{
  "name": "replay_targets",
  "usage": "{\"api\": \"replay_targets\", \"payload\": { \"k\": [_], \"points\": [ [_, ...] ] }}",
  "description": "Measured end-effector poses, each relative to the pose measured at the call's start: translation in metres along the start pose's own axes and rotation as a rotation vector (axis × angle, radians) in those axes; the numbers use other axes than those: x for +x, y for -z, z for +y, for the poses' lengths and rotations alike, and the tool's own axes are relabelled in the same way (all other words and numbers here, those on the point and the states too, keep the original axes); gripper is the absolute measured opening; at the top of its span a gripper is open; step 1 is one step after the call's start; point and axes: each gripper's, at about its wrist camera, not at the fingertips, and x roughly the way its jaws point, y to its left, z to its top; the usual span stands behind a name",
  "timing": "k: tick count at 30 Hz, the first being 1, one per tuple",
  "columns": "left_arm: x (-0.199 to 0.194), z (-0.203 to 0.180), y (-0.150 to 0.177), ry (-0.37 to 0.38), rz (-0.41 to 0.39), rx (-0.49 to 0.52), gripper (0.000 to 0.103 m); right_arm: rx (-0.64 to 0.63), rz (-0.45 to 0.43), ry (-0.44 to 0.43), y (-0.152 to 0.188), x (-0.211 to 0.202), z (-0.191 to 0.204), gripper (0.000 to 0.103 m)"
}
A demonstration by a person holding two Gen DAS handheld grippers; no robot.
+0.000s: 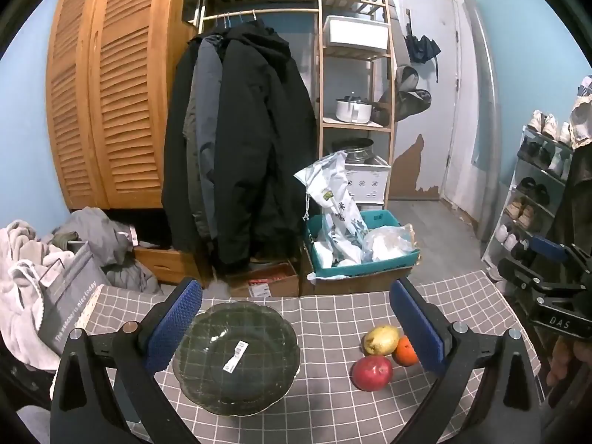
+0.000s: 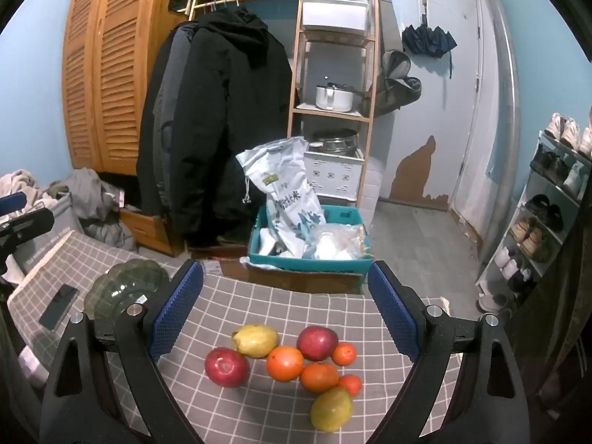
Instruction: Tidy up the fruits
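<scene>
Eight pieces of fruit lie clustered on the grey cloth with a white grid (image 2: pixel 296 307) covering the table: two red apples (image 2: pixel 226 366), two yellow-green lemon-shaped fruits (image 2: pixel 255 340), two large oranges (image 2: pixel 285 363) and two small tangerines (image 2: pixel 344 354), several touching one another. None is in the dark green scalloped glass plate (image 1: pixel 236 355), which sits empty to their left with a white barcode sticker (image 1: pixel 235 356) showing at its centre.

My right gripper (image 2: pixel 286 305) hovers over the pile, jaws wide and holding nothing; my left gripper (image 1: pixel 296 320) hangs likewise wide and empty, straddling the plate's right side and the nearest fruit.

My judgement is that the round fruit may roll once a neighbour is lifted, and the pile sits near the table's front edge. The glossy skins could slip between the blue pads (image 2: pixel 177 310).

A dark phone (image 2: pixel 59 307) rests on the cloth near the plate. Beyond, a white printed sack (image 2: pixel 285 192) carries Chinese characters I cannot read fully; it stands in a teal plastic crate (image 2: pixel 314 262). The right gripper's body reads "DAS".
</scene>
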Motion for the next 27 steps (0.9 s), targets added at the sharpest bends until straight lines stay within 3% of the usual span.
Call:
{"api": "replay_targets", "payload": {
  "k": [27],
  "points": [
    [-0.0001, 0.0035, 0.0029, 0.004, -0.003, -0.009, 0.102, -0.004, -0.004, 0.003, -0.0029, -0.0041, -0.0015, 0.089]
  ]
}}
